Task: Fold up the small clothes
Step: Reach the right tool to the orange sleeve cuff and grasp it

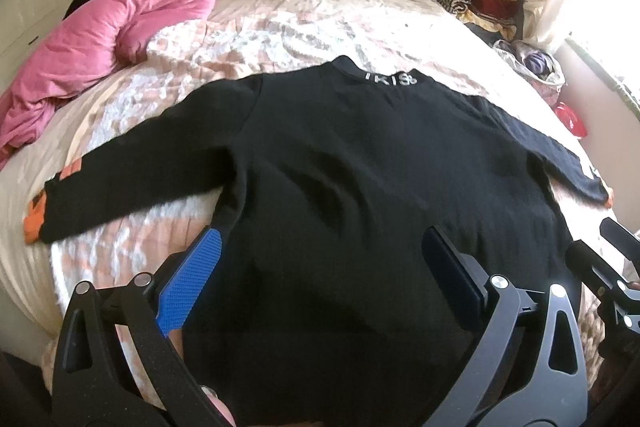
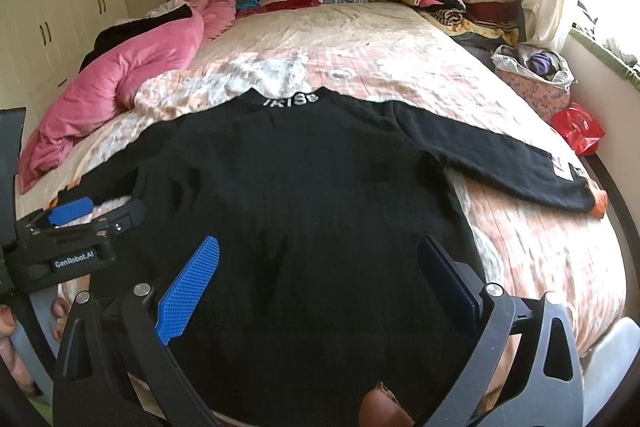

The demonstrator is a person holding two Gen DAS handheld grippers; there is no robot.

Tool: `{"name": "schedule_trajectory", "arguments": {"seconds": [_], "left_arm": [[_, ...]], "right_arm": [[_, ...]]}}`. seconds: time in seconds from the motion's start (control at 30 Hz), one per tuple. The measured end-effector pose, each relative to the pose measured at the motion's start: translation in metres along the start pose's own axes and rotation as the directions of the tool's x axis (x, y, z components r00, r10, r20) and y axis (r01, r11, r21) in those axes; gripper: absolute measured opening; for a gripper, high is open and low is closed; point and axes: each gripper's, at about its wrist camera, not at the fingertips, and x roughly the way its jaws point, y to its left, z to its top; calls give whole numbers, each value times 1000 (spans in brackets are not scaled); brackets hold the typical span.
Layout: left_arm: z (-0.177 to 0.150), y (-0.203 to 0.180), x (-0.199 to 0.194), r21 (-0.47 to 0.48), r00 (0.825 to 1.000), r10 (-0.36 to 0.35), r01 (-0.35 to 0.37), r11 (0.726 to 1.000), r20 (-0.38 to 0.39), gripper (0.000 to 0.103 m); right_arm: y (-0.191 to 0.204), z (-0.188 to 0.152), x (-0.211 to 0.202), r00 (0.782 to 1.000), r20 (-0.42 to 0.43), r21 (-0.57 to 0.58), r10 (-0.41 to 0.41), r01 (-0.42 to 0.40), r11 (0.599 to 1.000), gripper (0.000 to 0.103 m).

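We have the black top (image 1: 360, 163) spread flat on the bed (image 1: 304, 15), back up, collar away from us, both sleeves stretched out to the sides. The left gripper (image 1: 316, 275) hovers over the hem on the left side of the body, its jaws wide apart and holding nothing; the right gripper (image 2: 320, 279) hangs over the hem further right, jaws equally wide and empty.

We judge the top to be soft, light knit: it will drape and sag rather than hold a crease, and it may drag on the quilted cover instead of sliding. Nothing fragile here. A pinch through a single edge should carry it easily.

For a first fold we would take the left sleeve (image 1: 120, 183) near its orange cuff (image 1: 34, 223) and at the shoulder seam, then the right sleeve (image 2: 500, 159) likewise, laying each across the back. The hem corners suit the final fold up toward the collar
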Motion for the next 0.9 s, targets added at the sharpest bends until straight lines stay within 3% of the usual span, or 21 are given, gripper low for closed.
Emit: {"name": "schedule_trajectory", "arguments": {"seconds": [0.17, 0.47, 0.73, 0.9], "left_arm": [[27, 0, 11, -22, 1000, -8, 8, 1000, 2, 94], [70, -9, 33, -30, 1000, -14, 14, 999, 0, 94], [107, -22, 49, -4, 1000, -18, 18, 1000, 10, 94], [120, -32, 62, 7, 997, -72, 72, 997, 0, 94]], "right_arm": [[-4, 27, 11, 1000, -5, 44, 22, -22, 999, 99], [-28, 83, 33, 999, 31, 137, -26, 22, 990, 99], [-79, 120, 50, 992, 62, 277, -108, 87, 957, 99], [-120, 120, 58, 985, 38, 360, -168, 143, 922, 99]]}}
